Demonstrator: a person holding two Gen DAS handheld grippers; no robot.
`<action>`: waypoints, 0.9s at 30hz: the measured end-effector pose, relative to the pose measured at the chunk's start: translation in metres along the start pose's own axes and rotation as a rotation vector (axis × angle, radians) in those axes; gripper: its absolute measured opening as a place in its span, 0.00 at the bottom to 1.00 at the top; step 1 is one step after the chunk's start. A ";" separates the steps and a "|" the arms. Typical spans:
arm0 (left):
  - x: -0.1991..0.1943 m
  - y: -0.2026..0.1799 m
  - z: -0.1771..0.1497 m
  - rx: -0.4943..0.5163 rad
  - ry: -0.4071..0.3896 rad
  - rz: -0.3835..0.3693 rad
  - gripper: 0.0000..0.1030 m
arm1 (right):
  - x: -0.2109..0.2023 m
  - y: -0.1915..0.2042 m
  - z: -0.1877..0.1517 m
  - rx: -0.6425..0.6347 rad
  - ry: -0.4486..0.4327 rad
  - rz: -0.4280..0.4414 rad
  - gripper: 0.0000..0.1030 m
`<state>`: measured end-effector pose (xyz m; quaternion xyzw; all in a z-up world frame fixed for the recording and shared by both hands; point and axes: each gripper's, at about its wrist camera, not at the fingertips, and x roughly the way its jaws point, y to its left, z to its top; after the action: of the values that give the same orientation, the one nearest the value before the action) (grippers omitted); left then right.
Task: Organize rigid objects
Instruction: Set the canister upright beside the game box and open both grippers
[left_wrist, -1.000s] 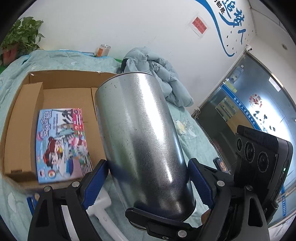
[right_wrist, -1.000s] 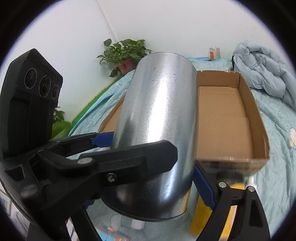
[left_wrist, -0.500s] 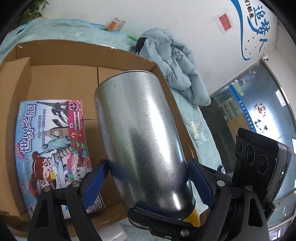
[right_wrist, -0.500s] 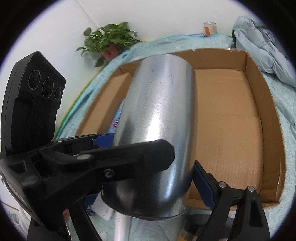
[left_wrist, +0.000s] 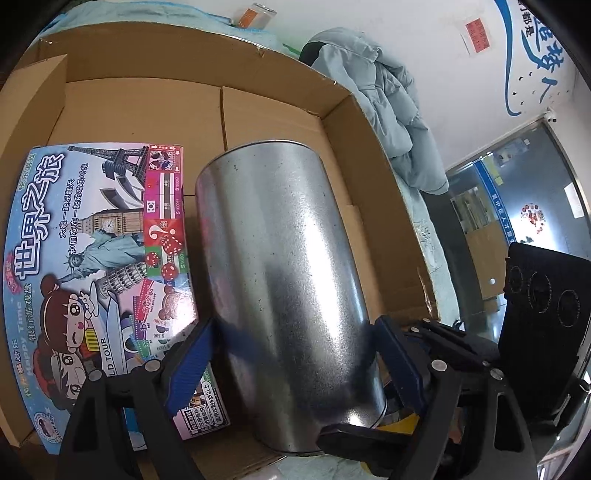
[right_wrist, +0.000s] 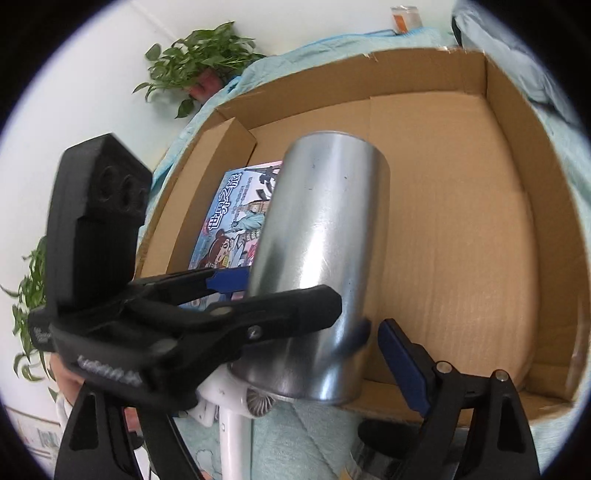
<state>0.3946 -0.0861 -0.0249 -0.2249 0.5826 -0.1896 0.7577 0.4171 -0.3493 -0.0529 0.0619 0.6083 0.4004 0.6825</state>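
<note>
The big brown box (left_wrist: 332, 92) fills the upper half of the left view. Its floor is bare in the middle and on the right.

The shiny can (left_wrist: 280, 258) is in the middle of the frame. It is tilted, its far end is over the box floor, and its near end sticks out past the near wall.

The game (left_wrist: 92, 258) lies flat in the box on the left, just beside the can.

The left gripper (left_wrist: 293, 332) squeezes the can with both blue pads.

The right gripper (right_wrist: 303, 354) has just been closing with the can between its fingers. One pad is just beside the can, and I cannot tell if it presses.

I think the job now is to set the can down. Push it further in, put it on the bare floor and not on the game, then let go with both grippers together.
</note>
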 end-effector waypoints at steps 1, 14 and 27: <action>0.001 -0.001 -0.001 0.004 0.006 0.009 0.81 | 0.002 -0.002 0.000 0.007 0.007 -0.016 0.77; -0.065 -0.006 -0.036 -0.010 -0.121 0.046 0.83 | 0.015 0.004 0.004 0.025 -0.013 -0.061 0.78; -0.148 -0.035 -0.146 0.119 -0.514 0.500 0.99 | -0.049 0.027 -0.059 -0.063 -0.313 -0.203 0.84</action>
<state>0.2155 -0.0509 0.0807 -0.0714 0.3979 0.0308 0.9141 0.3555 -0.3856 -0.0137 0.0404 0.4850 0.3335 0.8074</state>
